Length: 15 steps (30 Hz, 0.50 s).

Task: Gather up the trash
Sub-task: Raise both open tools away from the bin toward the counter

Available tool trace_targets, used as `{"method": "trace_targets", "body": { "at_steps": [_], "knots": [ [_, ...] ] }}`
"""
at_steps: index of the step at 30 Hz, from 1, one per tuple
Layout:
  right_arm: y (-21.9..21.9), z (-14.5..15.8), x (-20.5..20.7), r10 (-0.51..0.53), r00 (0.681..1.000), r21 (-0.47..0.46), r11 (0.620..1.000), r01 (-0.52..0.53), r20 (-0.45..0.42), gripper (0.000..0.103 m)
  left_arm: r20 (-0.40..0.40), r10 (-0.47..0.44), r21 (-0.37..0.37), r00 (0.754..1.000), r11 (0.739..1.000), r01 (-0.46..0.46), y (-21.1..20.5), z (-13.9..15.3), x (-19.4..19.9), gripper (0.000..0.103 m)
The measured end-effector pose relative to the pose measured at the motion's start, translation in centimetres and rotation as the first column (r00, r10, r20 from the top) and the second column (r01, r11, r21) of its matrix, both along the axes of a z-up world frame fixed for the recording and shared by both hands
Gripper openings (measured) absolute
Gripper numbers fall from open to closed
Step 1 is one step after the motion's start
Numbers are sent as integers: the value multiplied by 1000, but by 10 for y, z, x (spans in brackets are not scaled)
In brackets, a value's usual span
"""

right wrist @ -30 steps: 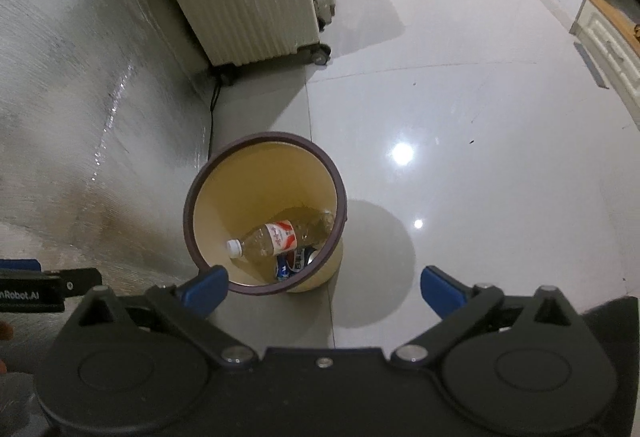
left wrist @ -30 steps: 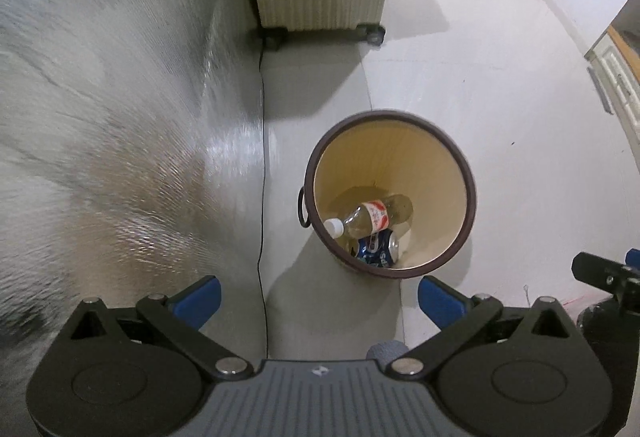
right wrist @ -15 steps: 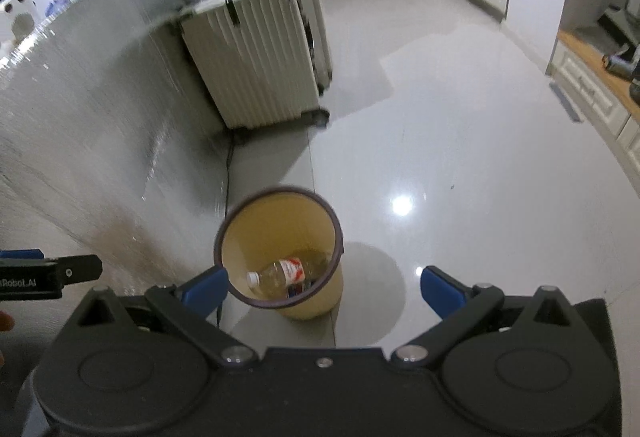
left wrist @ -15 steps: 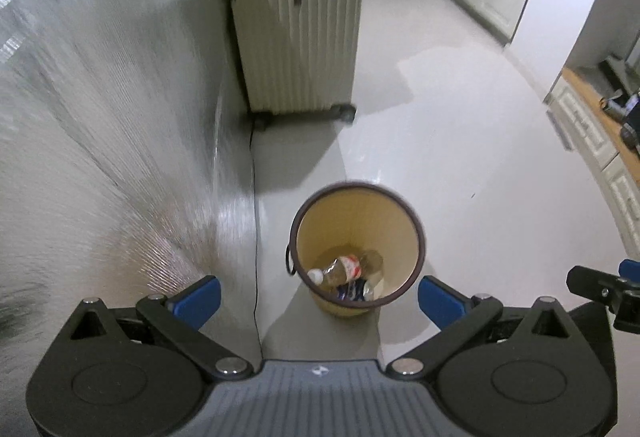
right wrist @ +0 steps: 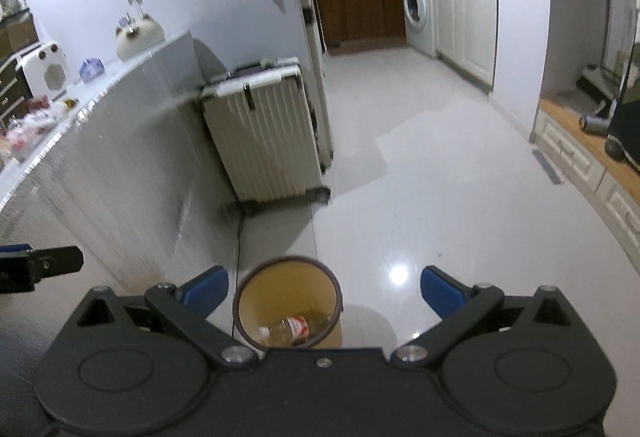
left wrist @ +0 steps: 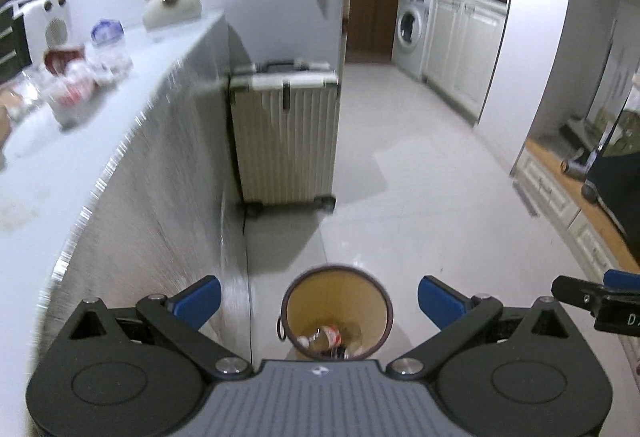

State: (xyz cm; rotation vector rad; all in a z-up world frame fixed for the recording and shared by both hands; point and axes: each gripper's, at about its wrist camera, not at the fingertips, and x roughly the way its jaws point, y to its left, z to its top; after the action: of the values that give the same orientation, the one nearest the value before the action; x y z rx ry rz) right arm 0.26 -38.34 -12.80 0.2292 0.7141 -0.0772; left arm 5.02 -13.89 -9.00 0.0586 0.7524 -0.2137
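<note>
Left wrist: bin (left wrist: 294,301) beside counter edge (left wrist: 120,153)

Dim, motion-blurred fisheye, floor (right wrist: 400,273) glare

A bin (left wrist: 335,311) stands on the floor (left wrist: 420,205) just right of the table (left wrist: 80,157), a bottle (left wrist: 320,335) lying inside it. Beyond the bin, a suitcase (left wrist: 285,133) stands upright against the table's far end. Jars (left wrist: 107,49) and wrappers (left wrist: 68,93) sit on the tabletop at left. A washing machine (left wrist: 412,27) is at the far end of the room, with cabinets (left wrist: 460,49) to its right. The left gripper (left wrist: 318,301) and right gripper (right wrist: 324,291) are both above the bin, side by side.
</note>
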Motion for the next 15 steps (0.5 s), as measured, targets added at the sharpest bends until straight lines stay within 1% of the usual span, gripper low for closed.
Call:
{"method": "trace_targets", "body": {
  "at_steps": [6,15],
  "knots": [
    [12,35,-20,13,996,-15,1000,-12,93,103,87,9,-23,996,1000,-7,15,30,-25,103],
    [45,79,-30,45,977,-15,999,-43,210,103,183,39,-28,982,999,-34,50,73,-47,103]
  ]
}}
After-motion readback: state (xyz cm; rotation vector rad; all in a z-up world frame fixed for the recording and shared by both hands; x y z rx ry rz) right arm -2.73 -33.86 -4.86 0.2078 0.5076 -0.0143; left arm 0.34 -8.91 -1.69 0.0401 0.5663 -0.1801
